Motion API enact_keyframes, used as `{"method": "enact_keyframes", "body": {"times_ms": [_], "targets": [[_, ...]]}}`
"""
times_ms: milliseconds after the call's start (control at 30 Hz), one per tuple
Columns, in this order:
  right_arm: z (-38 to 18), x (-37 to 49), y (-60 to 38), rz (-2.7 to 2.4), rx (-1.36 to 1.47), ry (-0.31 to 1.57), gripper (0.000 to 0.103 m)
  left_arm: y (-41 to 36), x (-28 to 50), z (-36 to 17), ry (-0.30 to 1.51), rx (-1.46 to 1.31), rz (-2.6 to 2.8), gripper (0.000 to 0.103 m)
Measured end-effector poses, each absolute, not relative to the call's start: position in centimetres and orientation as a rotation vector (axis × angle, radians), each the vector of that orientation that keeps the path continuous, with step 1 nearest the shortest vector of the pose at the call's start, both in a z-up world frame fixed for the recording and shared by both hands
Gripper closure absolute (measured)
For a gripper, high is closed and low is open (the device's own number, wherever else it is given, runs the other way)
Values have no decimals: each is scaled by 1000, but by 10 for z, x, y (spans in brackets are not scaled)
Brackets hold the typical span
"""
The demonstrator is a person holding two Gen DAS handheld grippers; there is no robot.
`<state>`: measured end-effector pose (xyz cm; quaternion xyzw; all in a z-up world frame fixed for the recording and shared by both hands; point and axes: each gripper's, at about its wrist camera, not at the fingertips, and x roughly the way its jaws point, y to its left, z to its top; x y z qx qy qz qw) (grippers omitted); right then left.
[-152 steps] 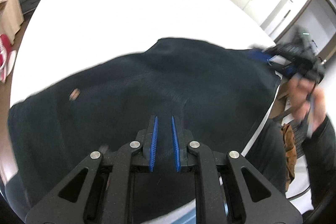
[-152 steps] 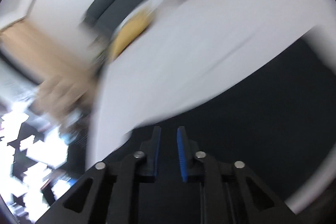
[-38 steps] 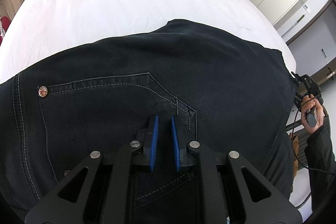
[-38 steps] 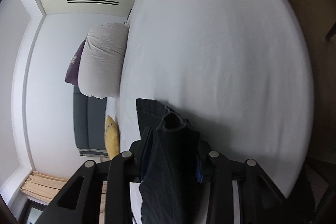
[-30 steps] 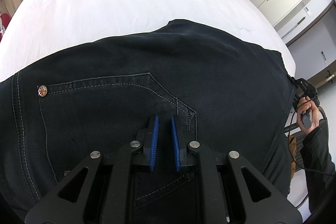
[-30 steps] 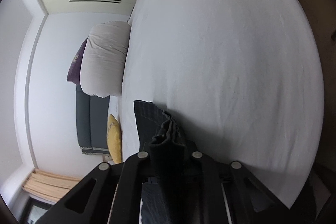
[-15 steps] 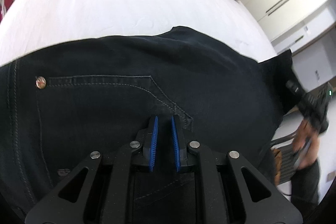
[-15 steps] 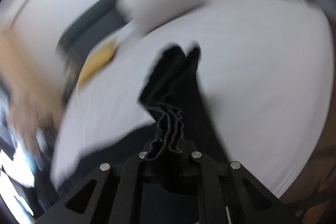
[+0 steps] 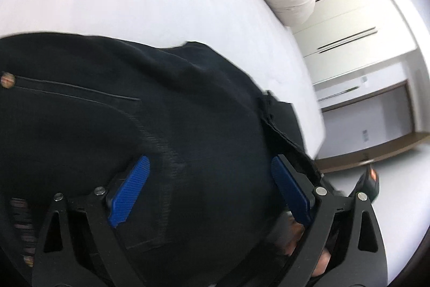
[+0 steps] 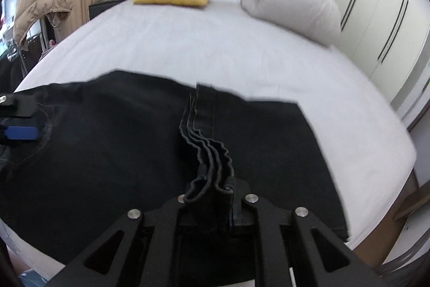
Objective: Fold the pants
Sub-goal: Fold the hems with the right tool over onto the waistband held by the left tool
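Carrying the bunched leg hems over the waist end, the right gripper pinches several stacked layers of the black pants, its fingers pressed tight on the cloth. The pants lie spread across the near part of the white bed, with the pocket and rivet end under the left gripper, whose blue pads stand wide apart just above the denim and hold nothing. The step in hand looks like the lengthwise fold, hems being brought toward the waistband. Next, the right gripper probably needs to lower the hems flat onto the waist end, edges lined up, and let go, while the left steadies or smooths the fabric.
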<state>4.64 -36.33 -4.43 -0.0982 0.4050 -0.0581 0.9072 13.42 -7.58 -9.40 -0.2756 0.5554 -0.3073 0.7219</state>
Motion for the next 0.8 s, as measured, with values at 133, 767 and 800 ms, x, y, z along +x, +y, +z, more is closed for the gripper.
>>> {"method": "enact_keyframes", "body": {"times_ms": [133, 767, 800], "targets": [[-27, 30, -331, -90, -262, 779, 92, -86, 144, -96, 1261, -744, -735, 10], [-37, 1, -218, 138, -437, 734, 92, -135, 189, -97, 1405, -556, -828, 89], [-39, 1, -216, 142, -445, 738, 91, -134, 190, -97, 1401, -527, -817, 89]]}}
